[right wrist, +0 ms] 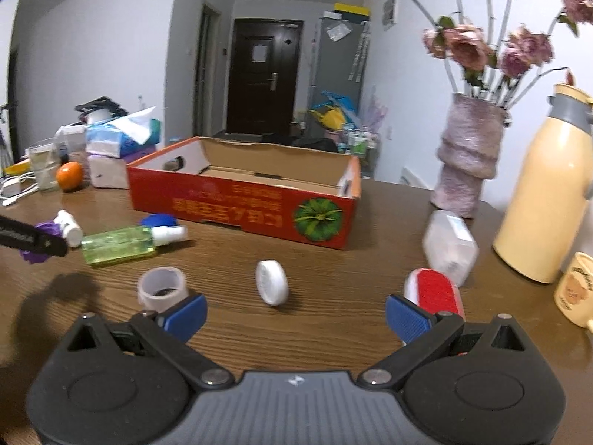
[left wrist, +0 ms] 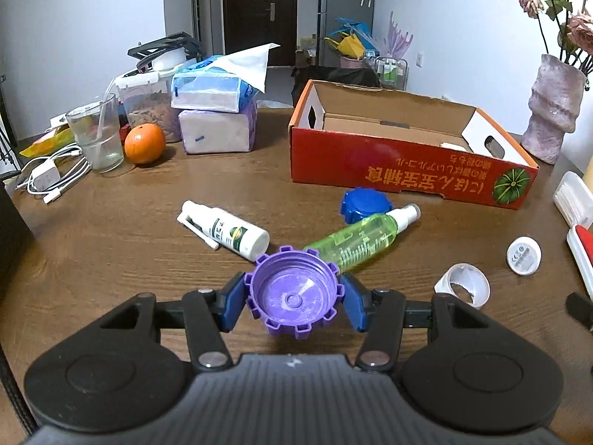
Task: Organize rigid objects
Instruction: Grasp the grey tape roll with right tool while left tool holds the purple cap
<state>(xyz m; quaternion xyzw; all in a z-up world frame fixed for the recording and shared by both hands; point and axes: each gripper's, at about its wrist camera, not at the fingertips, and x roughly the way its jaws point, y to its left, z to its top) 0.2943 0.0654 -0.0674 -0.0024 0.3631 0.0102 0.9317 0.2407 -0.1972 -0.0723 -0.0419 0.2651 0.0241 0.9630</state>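
Note:
My left gripper [left wrist: 294,298] is shut on a purple notched cap [left wrist: 292,293], held open side up above the table. Beyond it lie a white spray bottle [left wrist: 228,231], a green spray bottle [left wrist: 361,241] and a blue cap [left wrist: 365,205]. The open red cardboard box [left wrist: 404,170] stands behind them. My right gripper [right wrist: 294,313] is open and empty over the table. A white round disc [right wrist: 272,282] stands on edge just ahead of it. A white ring-shaped cap [right wrist: 162,285] is by its left finger, a red-and-white brush [right wrist: 435,293] by its right finger.
At the far left stand a glass [left wrist: 98,133], an orange [left wrist: 144,143], tissue packs [left wrist: 217,111] and chargers [left wrist: 46,176]. On the right are a vase with flowers [right wrist: 467,155], a yellow thermos [right wrist: 545,193], a mug [right wrist: 576,293] and a clear plastic container [right wrist: 450,246].

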